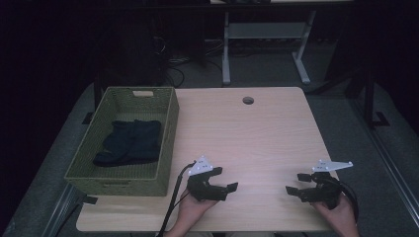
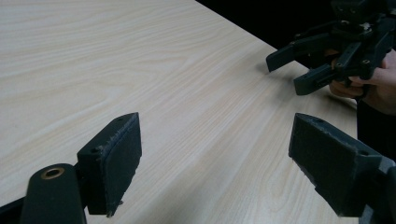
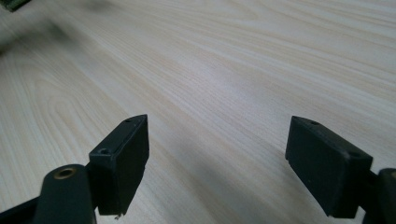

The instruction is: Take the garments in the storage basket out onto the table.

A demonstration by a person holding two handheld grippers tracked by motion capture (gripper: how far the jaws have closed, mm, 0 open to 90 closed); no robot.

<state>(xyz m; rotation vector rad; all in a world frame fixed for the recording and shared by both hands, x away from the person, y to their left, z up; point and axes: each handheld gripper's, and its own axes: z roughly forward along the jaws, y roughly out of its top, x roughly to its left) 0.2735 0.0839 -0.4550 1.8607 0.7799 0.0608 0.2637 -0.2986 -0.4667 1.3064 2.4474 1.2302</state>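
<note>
dark cloth, soft, light and floppy by its look, lies bunched in the green basket at the table's left edge, best pinched at a raised fold, while left gripper and right gripper hover open and empty near the front edge.

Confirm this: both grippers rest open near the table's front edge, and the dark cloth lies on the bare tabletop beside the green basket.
Not quite. The dark cloth lies inside the green basket, not on the tabletop, as the high view shows. The rest holds: the left gripper and right gripper rest open near the table's front edge.
</note>
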